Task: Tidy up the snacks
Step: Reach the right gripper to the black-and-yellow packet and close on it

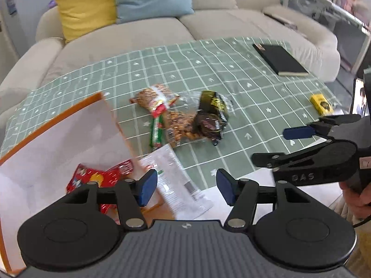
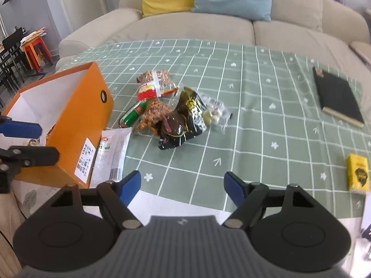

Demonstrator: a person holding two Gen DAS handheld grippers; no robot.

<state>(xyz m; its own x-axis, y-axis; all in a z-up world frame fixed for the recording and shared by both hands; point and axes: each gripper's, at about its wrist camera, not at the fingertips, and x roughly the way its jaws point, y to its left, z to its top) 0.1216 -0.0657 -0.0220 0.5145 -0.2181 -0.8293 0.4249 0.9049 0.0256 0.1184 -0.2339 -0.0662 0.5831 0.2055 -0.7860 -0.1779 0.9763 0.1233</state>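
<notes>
A pile of snack packets (image 2: pixel 171 113) lies mid-table: a red-and-white peanut bag (image 2: pixel 156 84), a green sausage (image 2: pixel 134 113), a clear bag of nuts (image 2: pixel 150 118) and dark packets (image 2: pixel 185 120). It also shows in the left wrist view (image 1: pixel 183 115). An orange box (image 2: pixel 76 120) with a white inside stands at the left and holds a red packet (image 1: pixel 97 178). A white packet (image 1: pixel 178 183) lies against the box. My left gripper (image 1: pixel 186 188) is open and empty above the white packet, by the box. My right gripper (image 2: pixel 182 186) is open and empty near the table's front edge.
A green checked cloth (image 2: pixel 255 115) covers the table. A black notebook (image 2: pixel 336 97) lies at the far right and a small yellow box (image 2: pixel 358 175) at the near right. A beige sofa (image 2: pixel 185 27) with yellow and blue cushions stands behind the table.
</notes>
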